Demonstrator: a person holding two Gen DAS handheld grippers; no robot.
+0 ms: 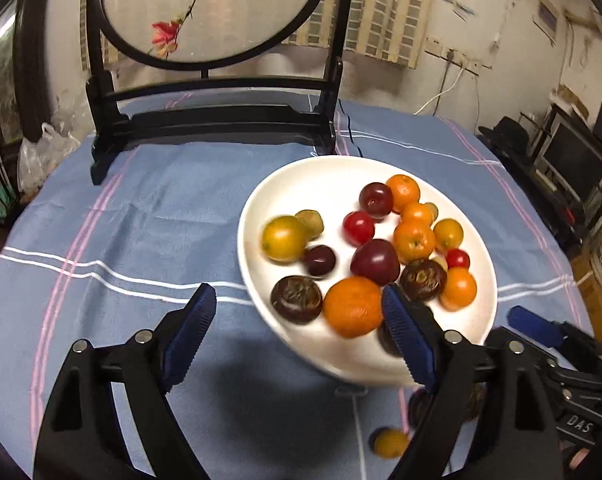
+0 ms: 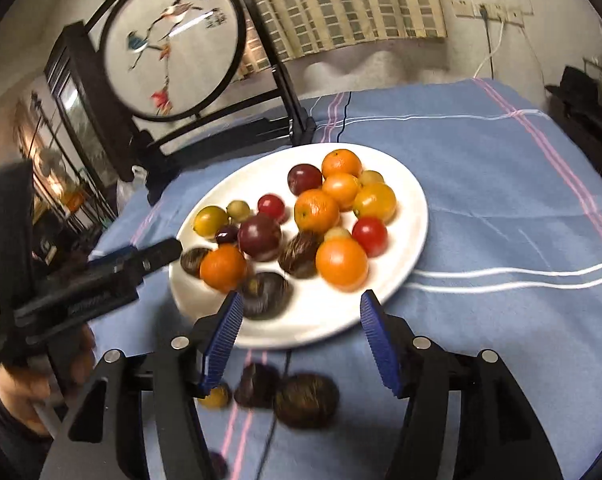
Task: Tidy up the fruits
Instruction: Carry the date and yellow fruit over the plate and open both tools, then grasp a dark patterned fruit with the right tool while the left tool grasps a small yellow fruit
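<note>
A white plate (image 1: 261,204) (image 2: 415,200) on the blue cloth holds several fruits: oranges (image 1: 353,306), dark red plums (image 1: 375,261), red tomatoes (image 1: 358,227), a yellow fruit (image 1: 283,238) and brown rough-skinned fruits (image 1: 297,299). My left gripper (image 1: 301,322) stands open over the plate's near rim, gripping nothing. My right gripper (image 2: 301,307) is open too, above the plate's near edge. On the cloth in front of the plate lie a brown fruit (image 2: 307,400), a dark one (image 2: 257,386) and a small yellow one (image 2: 215,396) (image 1: 391,442).
A round embroidered screen (image 1: 213,12) on a black stand (image 1: 205,124) rises behind the plate. The blue striped cloth (image 1: 141,220) covers the table. A plastic bag (image 1: 41,152) sits beyond its left edge. A hand (image 2: 25,392) holds the left gripper's handle. Shelves and monitors (image 1: 573,156) stand at right.
</note>
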